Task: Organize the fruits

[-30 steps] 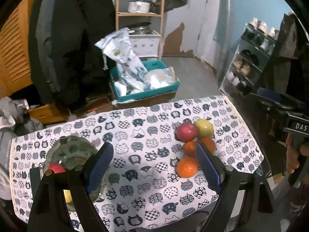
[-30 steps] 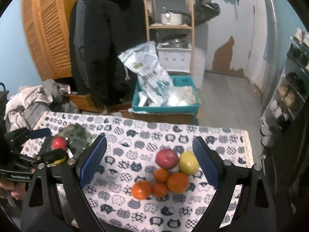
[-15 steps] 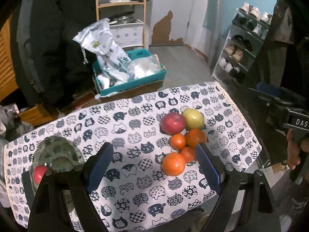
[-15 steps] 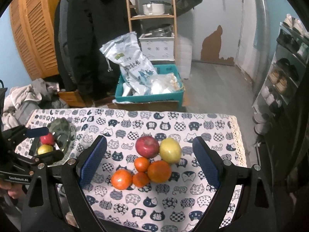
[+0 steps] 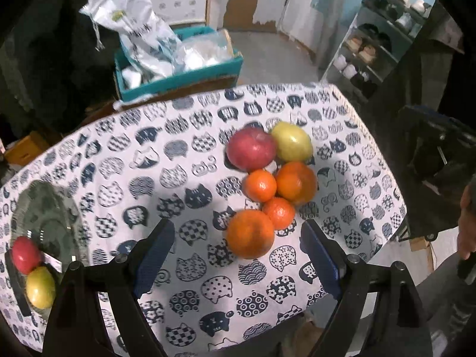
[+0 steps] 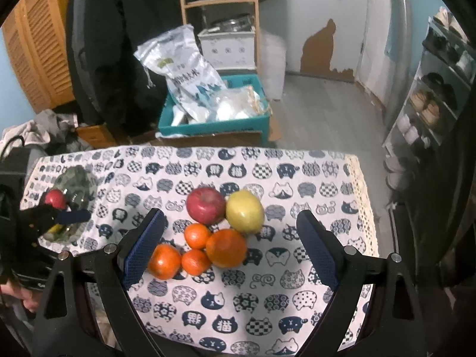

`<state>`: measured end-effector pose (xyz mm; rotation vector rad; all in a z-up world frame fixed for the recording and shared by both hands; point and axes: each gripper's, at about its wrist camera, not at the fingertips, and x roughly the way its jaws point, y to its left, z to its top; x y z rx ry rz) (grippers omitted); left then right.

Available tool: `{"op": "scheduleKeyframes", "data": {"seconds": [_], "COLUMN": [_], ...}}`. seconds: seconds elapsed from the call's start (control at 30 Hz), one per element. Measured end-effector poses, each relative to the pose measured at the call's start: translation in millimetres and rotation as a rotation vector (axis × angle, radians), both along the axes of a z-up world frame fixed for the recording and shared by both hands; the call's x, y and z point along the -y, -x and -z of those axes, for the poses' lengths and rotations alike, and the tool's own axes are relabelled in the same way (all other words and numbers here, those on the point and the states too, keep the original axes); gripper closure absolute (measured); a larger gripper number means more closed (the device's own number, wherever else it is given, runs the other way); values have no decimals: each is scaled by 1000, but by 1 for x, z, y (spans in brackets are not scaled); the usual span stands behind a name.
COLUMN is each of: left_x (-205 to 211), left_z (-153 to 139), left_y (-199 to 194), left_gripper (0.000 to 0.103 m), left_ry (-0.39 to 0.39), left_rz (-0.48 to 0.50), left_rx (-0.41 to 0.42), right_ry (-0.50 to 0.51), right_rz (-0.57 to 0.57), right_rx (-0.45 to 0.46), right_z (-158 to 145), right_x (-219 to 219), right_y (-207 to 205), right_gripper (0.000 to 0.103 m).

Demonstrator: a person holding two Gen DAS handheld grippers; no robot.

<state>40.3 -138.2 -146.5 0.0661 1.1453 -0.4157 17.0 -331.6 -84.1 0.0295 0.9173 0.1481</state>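
Note:
A cluster of fruit lies on the cat-print tablecloth (image 5: 190,267): a red apple (image 5: 251,148), a yellow apple (image 5: 292,141), two large oranges (image 5: 250,234) (image 5: 296,182) and two small tangerines (image 5: 260,185) (image 5: 278,211). A green glass plate (image 5: 44,208) at the table's left holds a red apple (image 5: 25,254) and a yellow apple (image 5: 40,287). My left gripper (image 5: 238,253) is open, just short of the nearest orange. My right gripper (image 6: 229,250) is open above the cluster (image 6: 205,205). The plate (image 6: 76,184) sits far left, behind the left gripper's body.
A teal crate (image 6: 214,125) with white bags stands on the floor beyond the table. A wooden shelf (image 6: 220,0), dark coats (image 6: 119,44) and a shoe rack (image 6: 440,89) lie further off. The table's right edge (image 6: 363,208) is close to the fruit.
My left gripper has swung right, from over the plate toward the fruit cluster, and come closer to the table. My right gripper has moved nearer the cluster. Both stay open.

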Motion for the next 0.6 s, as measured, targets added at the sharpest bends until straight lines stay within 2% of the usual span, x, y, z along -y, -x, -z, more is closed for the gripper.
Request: {"op": "scheduleKeyframes", "data": {"seconds": [0.23, 0.47, 0.6], "left_x": [12, 21, 27], "left_z": [38, 64, 77], "left_y": [-4, -7, -10], "left_gripper": [15, 15, 15], "left_ry": [-20, -55, -68], "left_rz": [17, 35, 63], "left_rx": [-76, -115, -129], "right_ry": [-2, -55, -37], "right_rz": [25, 38, 46], "right_rx": [-56, -142, -163], "right_z": [25, 55, 65], "right_x": [10, 19, 20], "right_y": [-8, -16, -20], "right_gripper": [13, 13, 13]}}
